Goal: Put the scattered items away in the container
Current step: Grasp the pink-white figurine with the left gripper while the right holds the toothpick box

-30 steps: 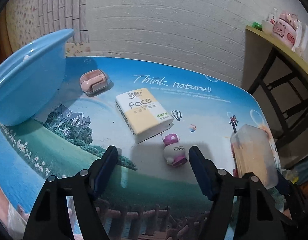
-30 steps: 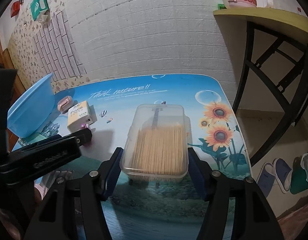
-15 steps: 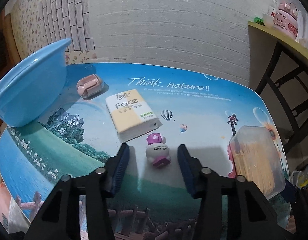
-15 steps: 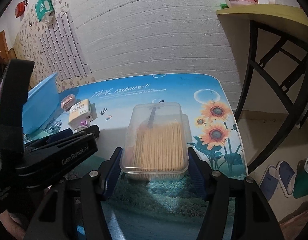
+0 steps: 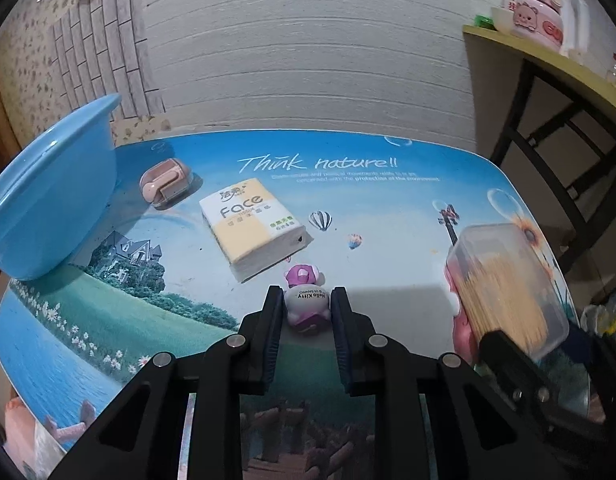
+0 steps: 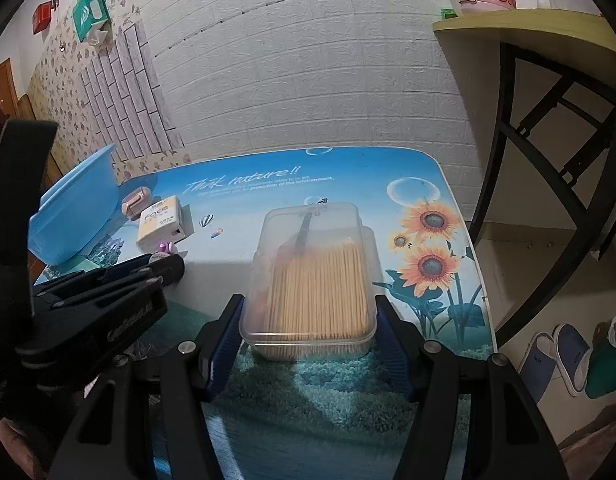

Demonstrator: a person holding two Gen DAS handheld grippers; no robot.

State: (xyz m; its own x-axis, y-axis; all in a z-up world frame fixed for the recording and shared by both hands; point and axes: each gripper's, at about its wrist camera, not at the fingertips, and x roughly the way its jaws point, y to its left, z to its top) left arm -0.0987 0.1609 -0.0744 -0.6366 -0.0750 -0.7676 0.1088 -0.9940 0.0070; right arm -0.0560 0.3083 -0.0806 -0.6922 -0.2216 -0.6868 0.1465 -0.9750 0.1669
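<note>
Two hand-held grippers each clamp an item on a bench covered with a printed landscape scene.

The left hand-held gripper (image 5: 306, 300) is fully closed, its blue pads pressing both sides of a small pink and white toy figure (image 5: 306, 303) that sits on the bench (image 5: 368, 216). The right hand-held gripper (image 6: 310, 318) is about half open, gripping a clear box of wooden sticks (image 6: 312, 280) by its sides. Beyond the toy lie a tissue pack (image 5: 251, 226) and a small pink case (image 5: 165, 180). A blue basin (image 5: 47, 204) stands at the bench's far left edge, apart from these items.
</note>
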